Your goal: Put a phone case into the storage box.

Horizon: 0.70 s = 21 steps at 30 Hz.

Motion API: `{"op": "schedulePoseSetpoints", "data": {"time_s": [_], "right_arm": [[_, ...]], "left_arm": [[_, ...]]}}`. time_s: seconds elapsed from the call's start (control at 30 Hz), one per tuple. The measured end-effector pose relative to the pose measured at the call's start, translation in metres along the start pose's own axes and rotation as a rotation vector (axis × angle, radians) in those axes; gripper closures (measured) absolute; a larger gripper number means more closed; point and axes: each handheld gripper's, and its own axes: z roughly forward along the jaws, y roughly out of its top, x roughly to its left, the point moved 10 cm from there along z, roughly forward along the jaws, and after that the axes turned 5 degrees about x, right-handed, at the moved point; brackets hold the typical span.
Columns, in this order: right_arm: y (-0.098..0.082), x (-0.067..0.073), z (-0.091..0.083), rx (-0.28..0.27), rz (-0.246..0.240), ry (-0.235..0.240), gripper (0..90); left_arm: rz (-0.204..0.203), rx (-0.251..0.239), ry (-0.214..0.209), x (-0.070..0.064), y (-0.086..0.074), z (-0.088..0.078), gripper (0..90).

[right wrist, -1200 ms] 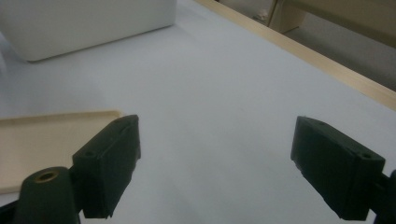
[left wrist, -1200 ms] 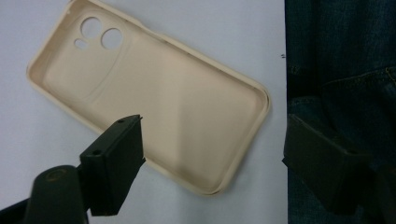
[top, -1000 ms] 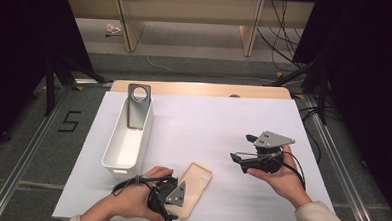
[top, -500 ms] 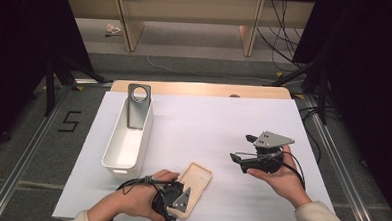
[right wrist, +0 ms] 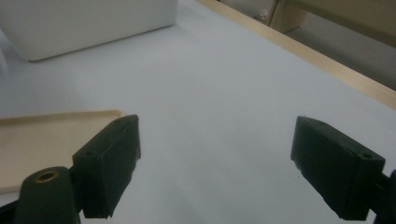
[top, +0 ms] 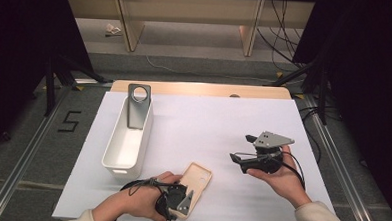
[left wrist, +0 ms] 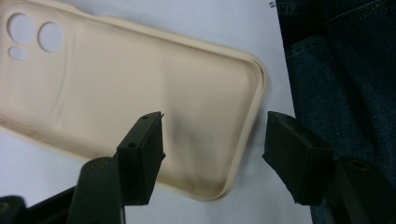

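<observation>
A long white plastic bin (top: 126, 140) is sitting on the white-covered table (top: 203, 126), well to the left of the phone case, with a grey metal bracket with a round hole (top: 137, 104) leaning upright at its far end. The beige, soft-looking phone case (top: 197, 183) is lying inside-up near the table's front edge, its camera cut-outs pointing away from the person. The left hand-held gripper (left wrist: 212, 140) is straddling the near end of the case, one jaw over its inner face and the other outside its rim; the jaws have just been closing and are not yet pressing on it. The right hand-held gripper (top: 238, 158) is hanging above the table to the right of the case, jaws spread wide with nothing between them.
</observation>
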Motion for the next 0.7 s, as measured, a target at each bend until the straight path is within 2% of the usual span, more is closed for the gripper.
{"op": "schedulePoseSetpoints", "data": {"time_s": [0.53, 0.6, 0.7], "right_arm": [[0.0000, -0.0002, -0.0002, 0.000, 0.000, -0.001, 16.9], [-0.0001, -0.0001, -0.0001, 0.000, -0.001, -0.001, 16.9], [-0.0002, 0.0000, 0.0001, 0.000, 0.000, 0.000, 16.9]], "left_arm": [[0.029, 0.013, -0.007, -0.0031, 0.0017, 0.0025, 47.2], [0.025, 0.011, -0.015, -0.0049, 0.0021, 0.0027, 49.0], [0.040, 0.014, -0.023, -0.0068, 0.0024, 0.0023, 54.1]]}}
